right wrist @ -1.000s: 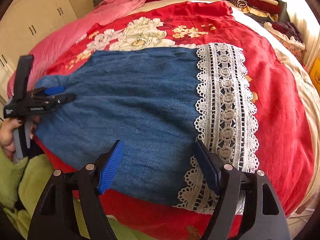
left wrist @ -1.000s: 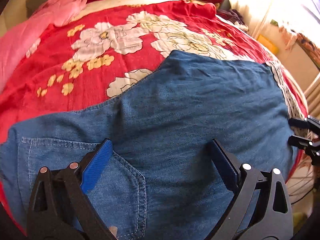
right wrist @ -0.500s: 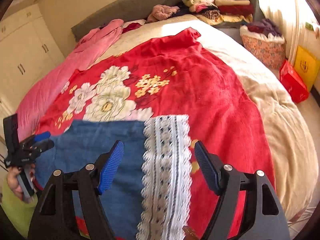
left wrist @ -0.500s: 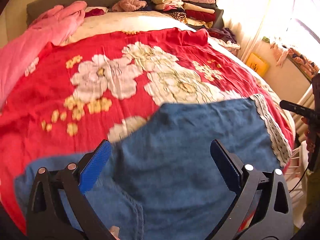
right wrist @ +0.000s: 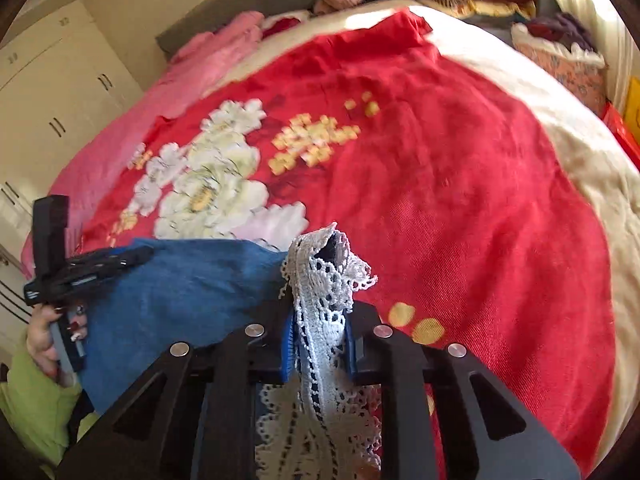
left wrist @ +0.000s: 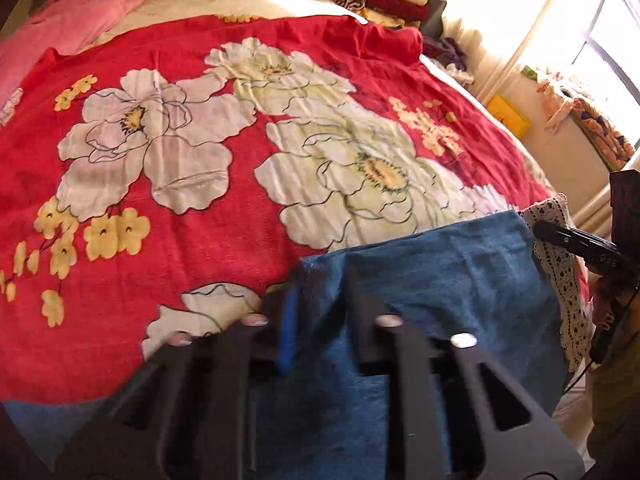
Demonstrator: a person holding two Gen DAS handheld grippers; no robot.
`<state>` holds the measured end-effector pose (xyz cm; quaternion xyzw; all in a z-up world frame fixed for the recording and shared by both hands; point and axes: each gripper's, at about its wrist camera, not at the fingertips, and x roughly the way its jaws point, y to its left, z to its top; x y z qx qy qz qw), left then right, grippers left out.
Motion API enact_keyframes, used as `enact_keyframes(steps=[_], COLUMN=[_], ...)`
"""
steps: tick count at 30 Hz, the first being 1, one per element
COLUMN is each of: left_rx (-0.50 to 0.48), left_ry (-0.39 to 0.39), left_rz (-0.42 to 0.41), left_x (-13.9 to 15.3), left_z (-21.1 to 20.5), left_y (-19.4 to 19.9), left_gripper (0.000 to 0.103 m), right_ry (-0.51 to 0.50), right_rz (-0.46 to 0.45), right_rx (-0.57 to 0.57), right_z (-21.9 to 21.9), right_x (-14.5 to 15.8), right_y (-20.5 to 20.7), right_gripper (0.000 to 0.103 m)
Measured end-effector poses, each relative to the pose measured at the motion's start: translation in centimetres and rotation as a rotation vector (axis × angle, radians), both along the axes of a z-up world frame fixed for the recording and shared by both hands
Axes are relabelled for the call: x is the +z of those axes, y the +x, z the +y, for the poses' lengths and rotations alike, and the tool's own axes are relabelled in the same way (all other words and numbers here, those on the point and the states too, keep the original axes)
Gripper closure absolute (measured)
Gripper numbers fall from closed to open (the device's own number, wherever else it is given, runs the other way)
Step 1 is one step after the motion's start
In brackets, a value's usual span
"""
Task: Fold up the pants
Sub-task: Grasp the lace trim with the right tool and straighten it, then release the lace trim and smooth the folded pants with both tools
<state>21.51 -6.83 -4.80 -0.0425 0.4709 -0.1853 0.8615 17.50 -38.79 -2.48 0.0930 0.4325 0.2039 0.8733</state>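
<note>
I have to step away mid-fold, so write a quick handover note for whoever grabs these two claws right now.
Left claw: shut on the denim pants near their left end.
Right claw: shut on the white lace hem, which bunches up between its fingers.
Pants: lying across the near edge of the red floral blanket on the bed, one end in each claw.
Done: both ends gripped.
Left: no fold across the length shows yet; probably bring the lace hem over toward the other end, lay it flat, release.
</note>
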Motion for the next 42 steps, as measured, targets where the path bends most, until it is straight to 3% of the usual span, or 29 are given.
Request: enact_keyframes(steps=[4, 9, 14, 15, 19, 20, 21, 23, 28, 30, 35, 39, 42], left_rx=[-0.005, 0.002, 0.014, 0.016, 0.060, 0.078, 0.095, 0.136, 0.230, 0.278, 0.289, 0.201, 0.096], left_ry=[-0.009, 0.045, 0.064, 0.057, 0.049, 0.041, 0.036, 0.036, 0.073, 0.089, 0.083, 0.075, 0.163], left_rz=[-0.050, -0.055, -0.067, -0.068, -0.108, -0.117, -0.120, -0.141, -0.232, -0.242, -0.268, -0.220, -0.176], left_x=[1.6, 0.5, -0.2, -0.1, 1.2, 1.8, 2.3, 3.7, 7.3, 8.6, 10.0, 7.8, 4.8], left_z=[0.0, -0.5, -0.5, -0.4, 0.9, 1.5, 2.0, 3.3, 6.5, 8.1, 9.2, 6.5, 2.8], left_y=[0.0, 0.2, 0.4, 0.4, 0.1, 0.0, 0.0, -0.4, -3.1, -4.5, -8.8, -12.0, -13.7], left_gripper=[0.097, 0.096, 0.091, 0.090, 0.065, 0.063, 0.062, 0.046, 0.021, 0.020, 0.014, 0.012, 0.012], right_ry=[-0.078, -0.248, -0.245, -0.239, -0.231, -0.236, -0.231, -0.219, -0.234, -0.239, -0.271, -0.267, -0.279], right_rz=[-0.094, -0.016, -0.028, -0.028, -0.087, -0.102, -0.123, -0.147, -0.195, -0.191, -0.172, -0.148, -0.141], right_rx=[-0.015, -0.013, -0.058, -0.073, -0.123, -0.136, -0.146, -0.146, -0.109, -0.076, -0.017, 0.037, 0.070], right_z=[0.2, 2.1, 1.5, 1.2, 0.1, -0.1, -0.4, -0.7, -0.1, 0.5, 2.2, 3.8, 5.1], right_x=[2.6, -1.5, -2.3, -2.1, -0.1, 0.4, 1.1, 2.0, 3.7, 3.7, 2.6, 1.5, 1.1], right_y=[0.3, 2.4, 2.1, 2.0, 0.3, -0.4, -1.3, -2.7, -6.5, -7.6, -10.0, -11.2, -11.7], right_gripper=[0.086, 0.085, 0.078, 0.072, 0.052, 0.049, 0.047, 0.044, 0.036, 0.036, 0.036, 0.036, 0.036])
